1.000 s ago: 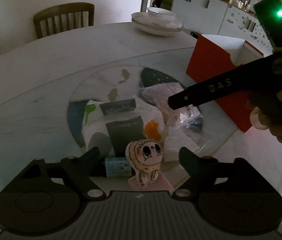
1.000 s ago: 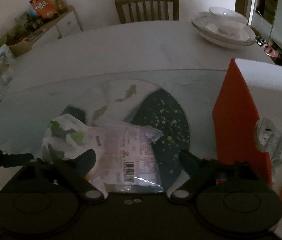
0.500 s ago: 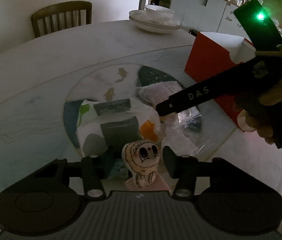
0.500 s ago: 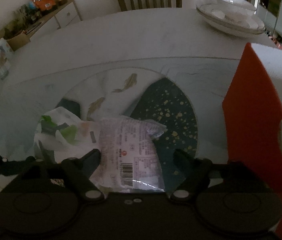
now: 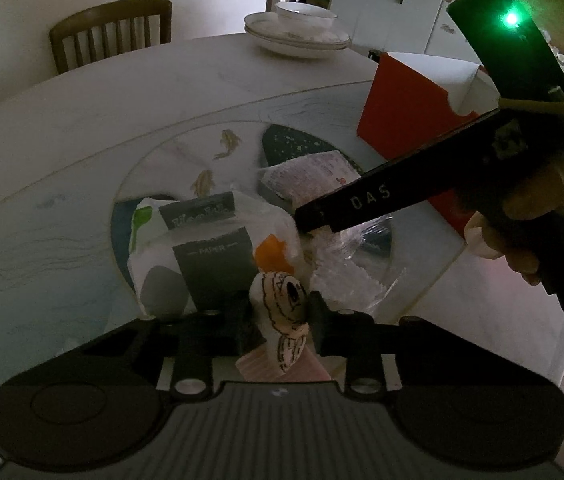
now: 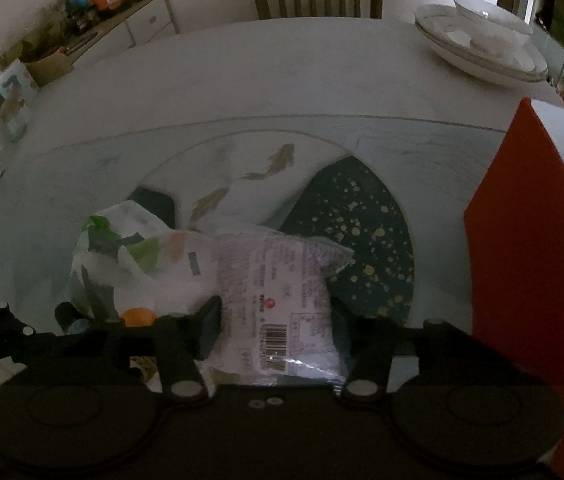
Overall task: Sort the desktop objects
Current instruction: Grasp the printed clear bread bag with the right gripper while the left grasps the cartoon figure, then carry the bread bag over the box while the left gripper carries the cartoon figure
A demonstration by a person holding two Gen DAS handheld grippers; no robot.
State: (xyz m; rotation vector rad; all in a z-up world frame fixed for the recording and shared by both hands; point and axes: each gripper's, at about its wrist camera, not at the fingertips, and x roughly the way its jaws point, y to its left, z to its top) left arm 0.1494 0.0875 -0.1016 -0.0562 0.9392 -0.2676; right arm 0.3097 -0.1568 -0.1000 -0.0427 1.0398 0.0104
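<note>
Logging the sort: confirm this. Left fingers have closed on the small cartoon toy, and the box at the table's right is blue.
Wrong colour: the box is red, as the left wrist view shows. The left gripper does grip the small cartoon toy.

A round pale marble-patterned table carries a glass turntable with fish motifs at its centre. A white tissue pack and a printed plastic packet lie on the turntable. A red open-top box and stacked white dishes stand on the tabletop.
</note>
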